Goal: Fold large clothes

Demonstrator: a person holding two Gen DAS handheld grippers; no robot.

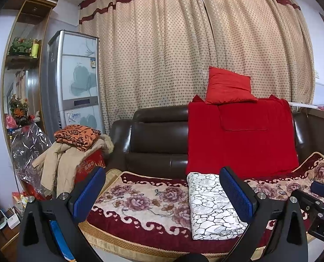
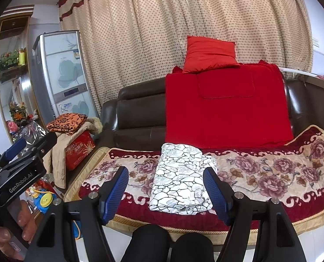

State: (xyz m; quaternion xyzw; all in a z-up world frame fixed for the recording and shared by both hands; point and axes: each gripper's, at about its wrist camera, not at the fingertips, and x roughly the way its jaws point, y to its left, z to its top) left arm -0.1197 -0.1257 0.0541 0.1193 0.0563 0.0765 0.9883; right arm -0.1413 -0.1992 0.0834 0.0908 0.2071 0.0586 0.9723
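A white garment with a black crackle and rose print point(image 1: 214, 205) point(image 2: 181, 183) lies folded into a neat rectangle on the floral sofa cover point(image 1: 144, 198) point(image 2: 271, 172). My left gripper point(image 1: 162, 187) hangs in front of the sofa, level, its blue pads wide apart with nothing between them. My right gripper point(image 2: 166, 187) points slightly down at the folded garment, jaws open on either side of it as seen from here, clear of the cloth. The left gripper's body point(image 2: 20, 170) shows at the right wrist view's left edge, held by a hand point(image 2: 6, 235).
A red blanket point(image 1: 240, 135) drapes the dark leather sofa back point(image 1: 155, 139), a red cushion point(image 1: 228, 86) on top. Left of the sofa a red box point(image 2: 79, 150) carries a beige coat point(image 1: 59, 161) and a folded orange cloth point(image 1: 76, 136). A tall air conditioner point(image 1: 74, 80) stands behind. Knees point(image 2: 168, 244) show below.
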